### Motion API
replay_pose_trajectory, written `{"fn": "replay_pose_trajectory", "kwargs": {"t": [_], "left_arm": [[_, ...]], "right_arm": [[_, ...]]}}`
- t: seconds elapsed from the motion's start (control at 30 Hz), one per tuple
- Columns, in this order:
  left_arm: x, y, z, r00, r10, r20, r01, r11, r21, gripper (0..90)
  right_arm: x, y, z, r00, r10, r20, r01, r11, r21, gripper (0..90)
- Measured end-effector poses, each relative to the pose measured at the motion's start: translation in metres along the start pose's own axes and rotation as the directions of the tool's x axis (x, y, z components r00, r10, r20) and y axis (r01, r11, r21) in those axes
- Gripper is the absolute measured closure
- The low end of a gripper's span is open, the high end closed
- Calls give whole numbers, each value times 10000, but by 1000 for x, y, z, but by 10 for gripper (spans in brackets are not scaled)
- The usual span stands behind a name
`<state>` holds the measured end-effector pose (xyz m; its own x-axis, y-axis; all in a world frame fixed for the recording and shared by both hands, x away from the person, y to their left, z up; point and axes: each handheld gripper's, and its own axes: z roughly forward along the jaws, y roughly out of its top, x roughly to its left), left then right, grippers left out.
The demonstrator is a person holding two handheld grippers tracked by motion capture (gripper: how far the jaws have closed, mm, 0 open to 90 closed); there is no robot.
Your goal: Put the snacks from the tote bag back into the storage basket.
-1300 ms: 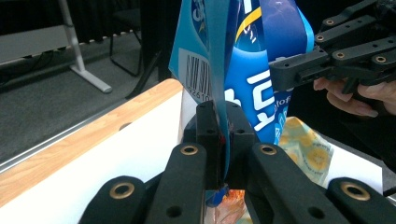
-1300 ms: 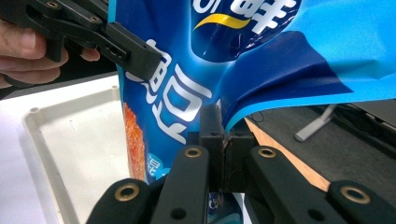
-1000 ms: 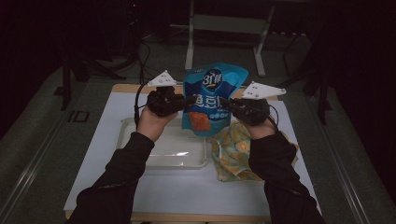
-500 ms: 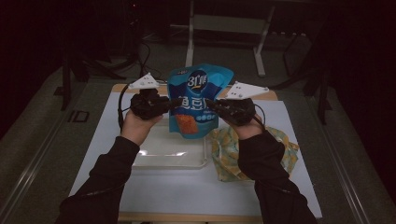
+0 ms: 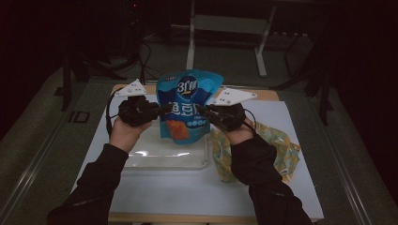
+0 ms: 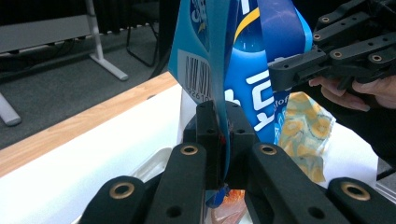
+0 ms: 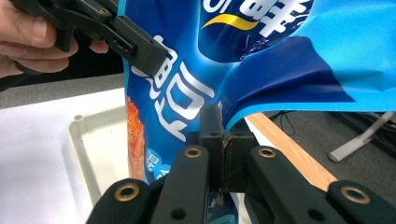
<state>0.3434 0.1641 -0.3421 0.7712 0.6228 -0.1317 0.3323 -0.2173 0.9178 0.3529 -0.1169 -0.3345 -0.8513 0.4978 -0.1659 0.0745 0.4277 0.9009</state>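
While you hold the blue bag up in the air, your left gripper is at its left edge, with its fingers clenched on that edge. In the left gripper view the thin edge of the bag runs straight between the two fingers, which press it from both sides. Under the bag, a clear tray lies on the white surface, and the bag hangs above the back part of the tray without touching it. At the right edge of the bag, your right gripper has its fingers clenched on that edge too. Just to the right of the tray, a yellow patterned cloth lies on the surface, partly under your right sleeve.
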Motion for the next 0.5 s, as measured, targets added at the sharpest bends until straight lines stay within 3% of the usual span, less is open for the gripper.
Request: {"fn": "replay_pose_trajectory", "kwargs": {"t": [0.5], "left_arm": [[2, -24, 9, 9999, -77, 96, 73, 9993, 375, 882]], "right_arm": [[8, -25, 11, 9994, 335, -128, -333, 9993, 177, 889]]}}
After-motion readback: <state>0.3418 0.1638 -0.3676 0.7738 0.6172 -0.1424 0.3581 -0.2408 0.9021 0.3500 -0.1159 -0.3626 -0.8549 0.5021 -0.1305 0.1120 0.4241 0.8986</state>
